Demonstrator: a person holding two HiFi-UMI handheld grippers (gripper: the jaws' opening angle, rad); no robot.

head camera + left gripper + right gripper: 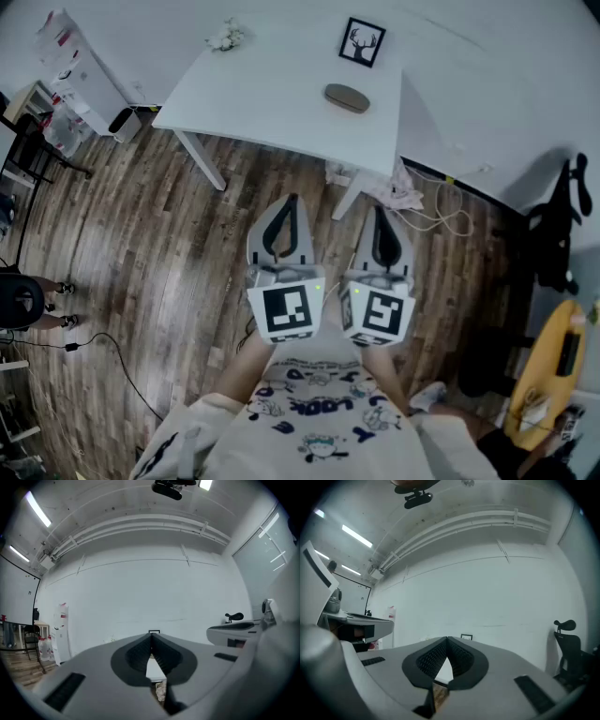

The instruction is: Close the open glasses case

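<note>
Lying on the white surface (281, 94) at 12 o'clock in the head view: one glasses case (347, 97), brown, oval, close to the surface's right edge. Whether its lid is raised cannot be told at this range.

- Framed deer picture (362, 42): upright, at 12 o'clock of the case, apart from it.
- White flower cluster (226, 37): small, at 10 o'clock of the case, on the far left corner.
- Left tool (292, 201): held level over the wood floor (141, 234), well apart from the surface. Jaws together tip to tip, nothing between them.
- Right tool (380, 212): just beside the left one at its 3 o'clock, held level. Jaws together, empty.
- Both tools point toward 12 o'clock, at the surface.
- Pale cloth (398, 187) and white cable (450, 220): on the floor by the surface's near leg.
- Black chair (553, 234): at 3 o'clock, against the wall.
</note>
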